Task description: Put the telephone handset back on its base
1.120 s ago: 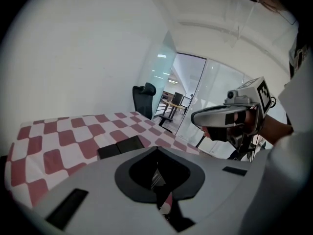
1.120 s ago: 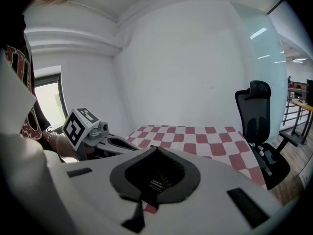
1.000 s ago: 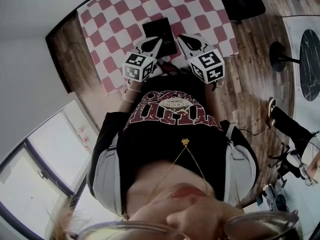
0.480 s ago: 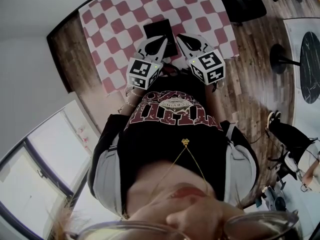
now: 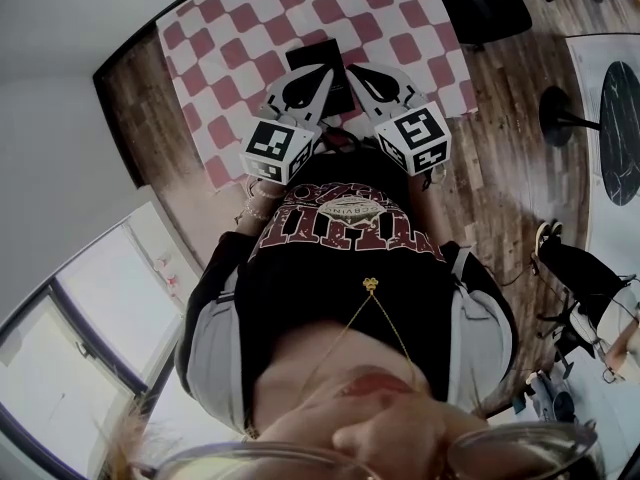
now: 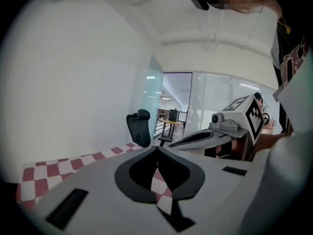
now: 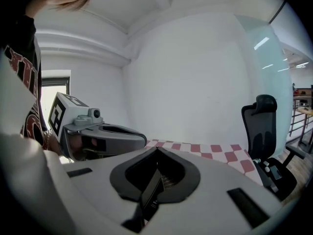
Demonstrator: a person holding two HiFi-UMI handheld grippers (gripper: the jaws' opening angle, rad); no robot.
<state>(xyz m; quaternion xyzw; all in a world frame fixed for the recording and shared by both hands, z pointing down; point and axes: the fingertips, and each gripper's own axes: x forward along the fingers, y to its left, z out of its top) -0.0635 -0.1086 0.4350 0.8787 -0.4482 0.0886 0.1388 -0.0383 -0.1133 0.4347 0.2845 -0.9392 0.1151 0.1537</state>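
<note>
- Table (image 5: 133, 108): dark wood, covered for the most part by a red-and-white checked cloth (image 5: 240, 28).
- Telephone (image 5: 315, 56): a flat black slab lying on the cloth, near the edge closest to the person. From the head view it reads as one dark piece, so I cannot tell whether the handset is seated on the base.
- Left tool (image 5: 325, 69): held above the cloth, its tip over the telephone's near left part. In its own view the jaws are pressed together with nothing between them. Only a strip of checked cloth shows through the cut-out behind the tips.
- Right tool (image 5: 352, 68): held alongside the left one, their tips near each other over the telephone and their marker cubes back toward the person's chest. Jaws pressed together at the tip, nothing pinched. A dark slab with a fine grille shows through the cut-out, lying below.
- Neither tool touches the telephone, as far as the views show.
- Surroundings: black office chair (image 7: 261, 126) past the far end of the table, white wall (image 7: 195, 72) behind, wood floor (image 5: 500, 158).
</note>
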